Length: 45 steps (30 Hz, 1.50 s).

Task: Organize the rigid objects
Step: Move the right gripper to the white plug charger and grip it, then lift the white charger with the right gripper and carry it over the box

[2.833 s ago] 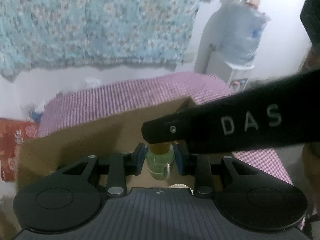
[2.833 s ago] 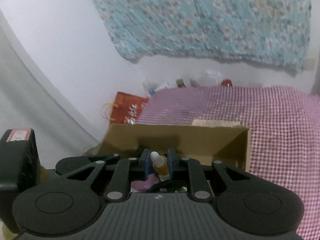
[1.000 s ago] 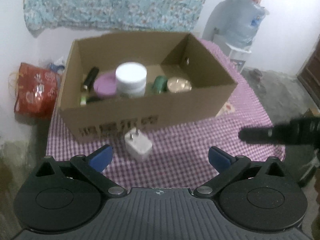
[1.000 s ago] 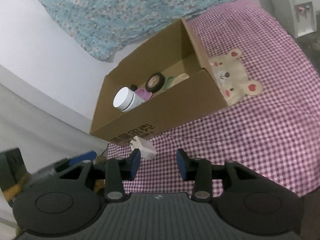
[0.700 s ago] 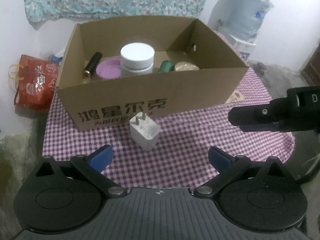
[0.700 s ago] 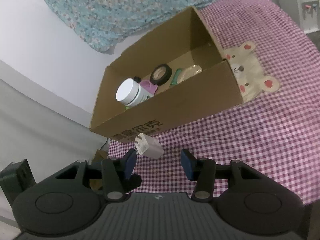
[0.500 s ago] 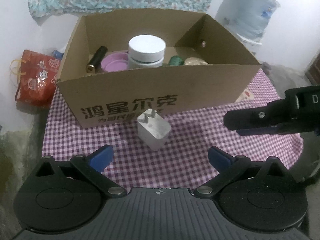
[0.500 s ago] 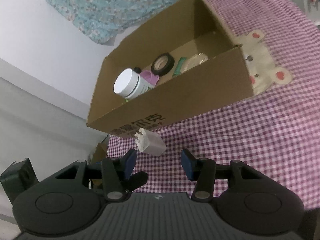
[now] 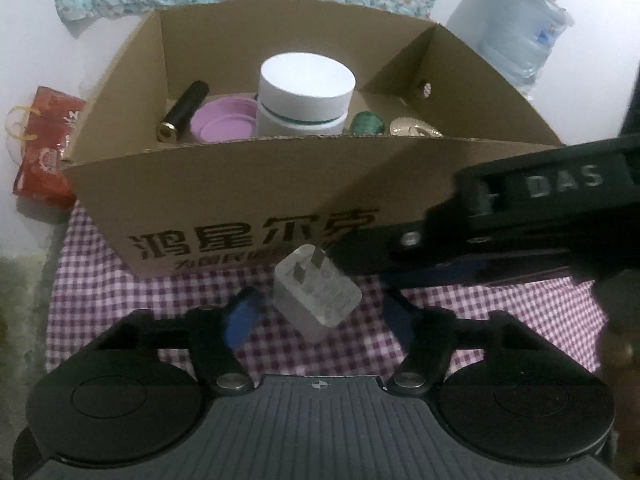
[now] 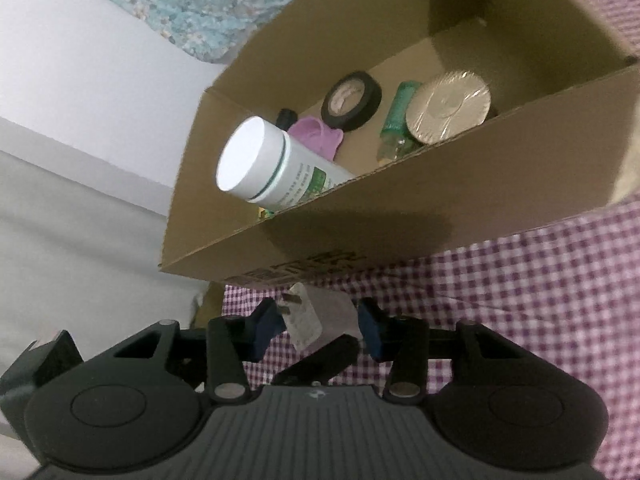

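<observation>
My left claw (image 9: pixel 320 316) hangs with its blue pads spread apart on either side of a white plug (image 9: pixel 316 296), not touching it; the plug lies on the checked cloth (image 9: pixel 500 312) just in front of the box (image 9: pixel 224 200), prongs pointing to 12 o'clock. My right claw (image 10: pixel 320 326) comes in from 3 o'clock, also parted around the plug, its left pad (image 10: pixel 266 326) right against the pronged end and its right pad just clear. In the box, from 9 to 3 o'clock: black tube (image 9: pixel 182 112), purple lid (image 9: pixel 224 122), white jar (image 9: pixel 306 88), green bottle (image 9: pixel 368 122), foil disc (image 9: pixel 414 128).
</observation>
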Tool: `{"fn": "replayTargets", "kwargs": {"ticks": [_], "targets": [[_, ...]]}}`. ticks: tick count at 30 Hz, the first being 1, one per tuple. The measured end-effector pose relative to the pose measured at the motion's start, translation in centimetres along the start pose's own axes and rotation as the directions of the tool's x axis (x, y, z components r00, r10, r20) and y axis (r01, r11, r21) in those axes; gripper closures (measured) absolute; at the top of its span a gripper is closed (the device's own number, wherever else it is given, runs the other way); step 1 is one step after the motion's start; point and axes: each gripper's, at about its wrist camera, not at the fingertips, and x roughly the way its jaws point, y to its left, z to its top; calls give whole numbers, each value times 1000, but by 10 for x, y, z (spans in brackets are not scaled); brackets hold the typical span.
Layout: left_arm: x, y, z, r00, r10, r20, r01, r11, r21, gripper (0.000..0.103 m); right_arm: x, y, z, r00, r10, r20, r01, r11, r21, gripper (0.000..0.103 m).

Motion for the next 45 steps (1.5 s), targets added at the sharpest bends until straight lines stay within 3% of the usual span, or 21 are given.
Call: {"fn": "replayTargets", "kwargs": {"ticks": [5, 12, 22, 30, 37, 45], "targets": [[7, 0, 1, 1000, 5, -7, -5, 1000, 3, 56, 12, -3, 4, 999, 26, -19, -25, 999, 27, 60], [6, -12, -3, 998, -56, 0, 56, 997, 61, 63, 1, -6, 1, 1000, 21, -20, -20, 999, 31, 61], [-1, -41, -16, 990, -144, -3, 143, 978, 152, 64, -36, -26, -13, 1000, 7, 10, -8, 994, 109, 61], [-1, -31, -12, 992, -122, -16, 123, 981, 150, 61, -48, -37, -12, 999, 10, 38, -16, 985, 173, 60], [8, -36, -13, 992, -114, -48, 120, 979, 167, 61, -42, -38, -16, 1000, 13, 9, -14, 983, 184, 59], [12, -36, -16, 995, -94, -25, 97, 981, 168, 75, -38, -39, -16, 1000, 21, -1, -21, 984, 178, 57]]}}
